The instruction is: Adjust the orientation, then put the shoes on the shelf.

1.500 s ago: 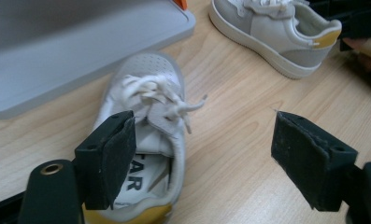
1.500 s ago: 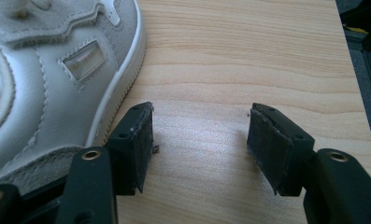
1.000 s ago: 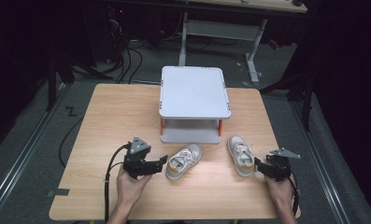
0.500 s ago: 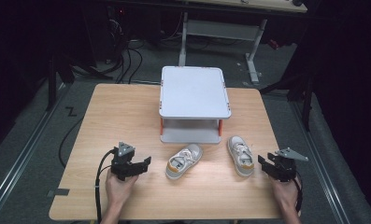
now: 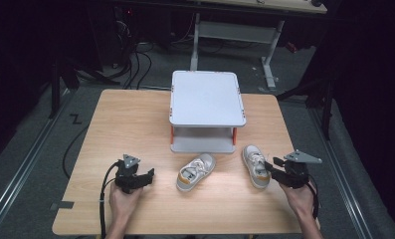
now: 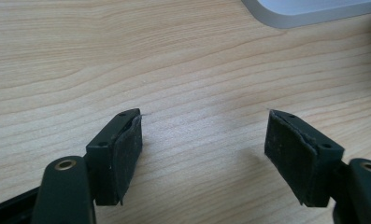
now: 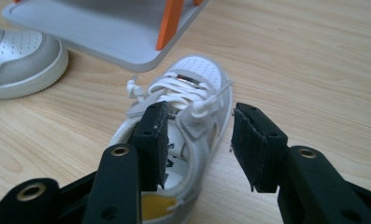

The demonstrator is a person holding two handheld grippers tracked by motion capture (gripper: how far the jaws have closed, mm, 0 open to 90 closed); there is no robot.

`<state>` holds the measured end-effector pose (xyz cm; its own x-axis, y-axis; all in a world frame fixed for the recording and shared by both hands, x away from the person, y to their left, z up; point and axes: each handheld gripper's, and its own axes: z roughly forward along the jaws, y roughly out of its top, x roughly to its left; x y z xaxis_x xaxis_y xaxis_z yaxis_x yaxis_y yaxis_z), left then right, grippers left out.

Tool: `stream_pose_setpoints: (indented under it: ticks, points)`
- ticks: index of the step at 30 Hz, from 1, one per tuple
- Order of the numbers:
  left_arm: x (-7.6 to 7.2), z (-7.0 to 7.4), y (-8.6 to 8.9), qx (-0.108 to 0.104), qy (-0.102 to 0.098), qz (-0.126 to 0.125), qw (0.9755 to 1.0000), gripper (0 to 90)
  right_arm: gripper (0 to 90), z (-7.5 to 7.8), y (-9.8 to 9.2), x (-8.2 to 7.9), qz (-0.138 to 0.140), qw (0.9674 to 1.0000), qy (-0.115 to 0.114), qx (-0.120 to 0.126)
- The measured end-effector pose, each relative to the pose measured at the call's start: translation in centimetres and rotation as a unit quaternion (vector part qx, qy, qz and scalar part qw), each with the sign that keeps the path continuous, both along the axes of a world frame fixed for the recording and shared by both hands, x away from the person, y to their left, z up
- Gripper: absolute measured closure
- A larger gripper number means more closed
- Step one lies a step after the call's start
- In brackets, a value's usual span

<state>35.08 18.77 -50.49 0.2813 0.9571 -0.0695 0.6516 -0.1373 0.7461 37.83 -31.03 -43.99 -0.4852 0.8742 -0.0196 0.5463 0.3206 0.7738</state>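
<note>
on the wooden tabletop (image 5: 135, 124) we are closing the right hand-held gripper (image 7: 199, 135) around the right shoe's (image 7: 183, 140) side wall, not yet clamped; left hand-held gripper (image 6: 204, 144) is gaping, empty; next, squeezing and lifting.

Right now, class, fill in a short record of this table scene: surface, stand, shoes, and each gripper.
Surface: light wooden table
Stand: grey two-tier shelf with orange posts, at the table's far middle
Shoes: two small white-and-grey lace-up sneakers, one in front of the shelf, one to its right
Left gripper: open over bare wood
Right gripper: jaws just closing, one inside the right sneaker, one outside its wall, pads not pressing
</note>
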Motion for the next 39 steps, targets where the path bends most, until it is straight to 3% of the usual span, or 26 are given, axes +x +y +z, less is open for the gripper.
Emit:
stream_pose_setpoints:
  ticks: [4, 8, 10, 11, 20, 26, 33, 39]
  points:
    - [-0.1, -0.1, -0.2, 0.014, -0.006, 0.003, 0.9999, 28.4, 56.2, -0.9, 0.7, 1.4, -0.006, 0.9990, 0.032, -0.031]
    - [-0.1, -0.1, -0.7, 0.036, -0.007, 0.000, 0.9993, 26.8, 62.4, -1.1, 0.8, 2.0, -0.002, 0.9982, 0.051, -0.032]
    - [-0.1, -0.1, -0.6, 0.034, -0.006, -0.001, 0.9994, 26.8, 67.8, -0.9, 1.0, 2.1, 0.002, 0.9977, 0.055, -0.040]
    - [-0.1, -0.1, -0.6, 0.034, -0.006, -0.001, 0.9994, 26.7, 72.0, -0.6, 1.4, 2.0, 0.002, 0.9967, 0.051, -0.063]
    - [-0.1, -0.1, -0.6, 0.035, -0.007, -0.001, 0.9994, 26.4, 79.8, 0.1, 1.9, 1.9, -0.009, 0.9937, 0.049, -0.100]
    - [-0.1, -0.1, -0.6, 0.034, -0.007, -0.001, 0.9994, 26.4, 80.8, 0.6, 2.9, 0.6, -0.007, 0.9938, 0.043, -0.102]
    - [-0.1, -0.1, -0.6, 0.034, -0.007, -0.001, 0.9994, 26.5, 80.8, 1.8, 6.3, -2.2, 0.027, 0.9929, 0.026, -0.113]
    - [-0.1, -0.1, -0.6, 0.034, -0.007, -0.001, 0.9994, 26.5, 80.7, 2.0, 9.6, -3.6, 0.051, 0.9897, 0.027, -0.131]
